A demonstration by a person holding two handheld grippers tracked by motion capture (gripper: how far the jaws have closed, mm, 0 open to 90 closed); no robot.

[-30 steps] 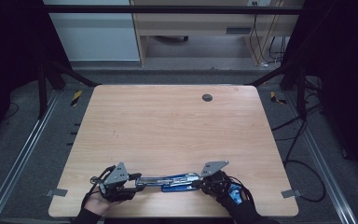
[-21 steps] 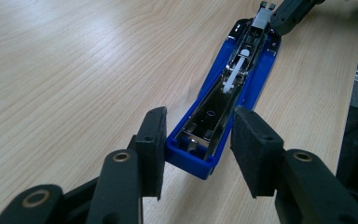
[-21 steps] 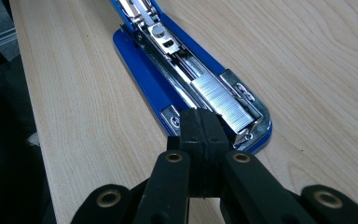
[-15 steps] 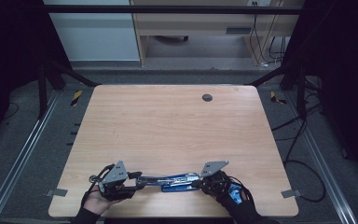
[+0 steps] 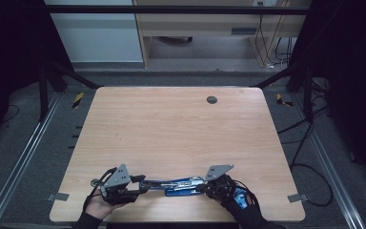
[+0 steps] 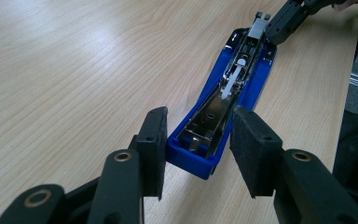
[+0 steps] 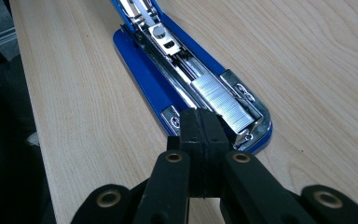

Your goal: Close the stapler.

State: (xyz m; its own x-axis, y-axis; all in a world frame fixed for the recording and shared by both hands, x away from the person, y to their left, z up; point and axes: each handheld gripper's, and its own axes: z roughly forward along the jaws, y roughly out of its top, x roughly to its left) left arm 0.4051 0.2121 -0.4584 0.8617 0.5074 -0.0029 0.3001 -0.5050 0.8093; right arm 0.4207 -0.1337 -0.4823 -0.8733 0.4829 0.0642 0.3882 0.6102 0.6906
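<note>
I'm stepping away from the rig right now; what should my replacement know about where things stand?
Left gripper: jaws part open, straddling the near end of the blue stapler; pads sit beside it and do not press on it.
Right gripper: jaws shut with nothing between them, tips at the stapler's other end, beside the staple strip.
Stapler: opened out flat at the near edge of the table, staples already lying in the metal channel.
Left: probably fold the stapler closed. Neither gripper grips it, so it may slide.

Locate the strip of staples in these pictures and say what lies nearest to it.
In the right gripper view, the strip of staples sits in the open blue stapler, at its near end, just beyond the shut right gripper.
</note>
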